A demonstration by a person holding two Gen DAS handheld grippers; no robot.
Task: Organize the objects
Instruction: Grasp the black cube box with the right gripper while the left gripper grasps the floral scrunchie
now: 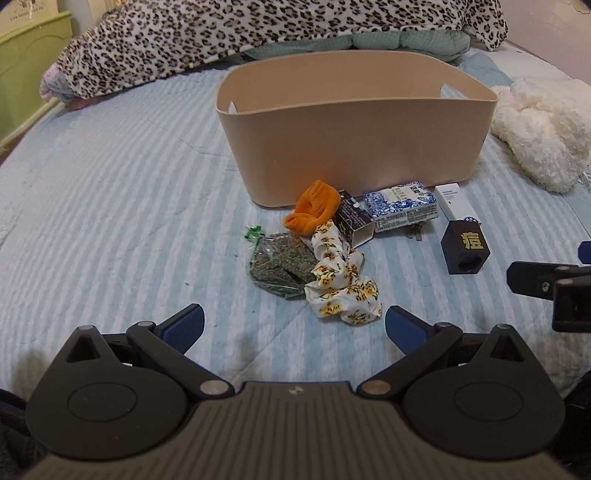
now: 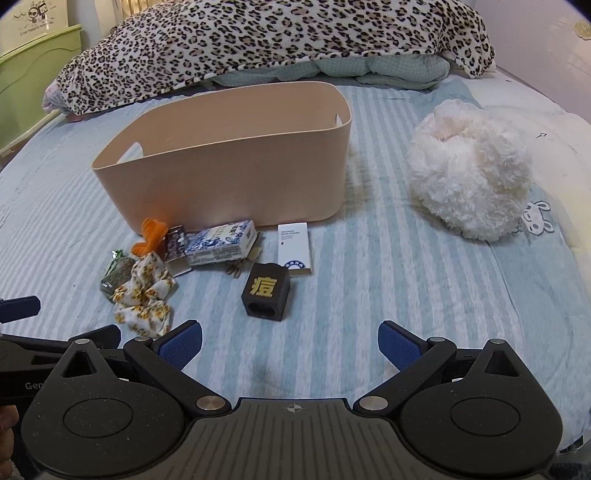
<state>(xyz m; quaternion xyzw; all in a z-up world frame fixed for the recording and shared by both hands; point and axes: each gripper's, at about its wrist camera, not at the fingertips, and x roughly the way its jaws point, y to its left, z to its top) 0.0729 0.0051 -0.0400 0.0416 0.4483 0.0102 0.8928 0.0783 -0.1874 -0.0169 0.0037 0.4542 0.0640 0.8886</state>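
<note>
A beige bin (image 1: 354,155) (image 2: 229,173) stands on the striped bed. In front of it lie an orange cloth (image 1: 314,208), a dark small box (image 1: 352,221), a blue-and-white box (image 1: 400,205) (image 2: 221,242), a white box (image 1: 456,201) (image 2: 294,247), a black box with a gold character (image 1: 465,251) (image 2: 266,291), a bag of dried herbs (image 1: 277,266) (image 2: 117,275) and a floral cloth (image 1: 341,280) (image 2: 144,295). My left gripper (image 1: 294,325) is open and empty, just short of the floral cloth. My right gripper (image 2: 290,341) is open and empty, just short of the black box.
A leopard-print blanket (image 1: 236,33) (image 2: 258,40) is heaped behind the bin. A white fluffy toy (image 1: 543,129) (image 2: 469,173) lies to the right. A green cabinet (image 1: 33,66) stands at the far left past the bed edge.
</note>
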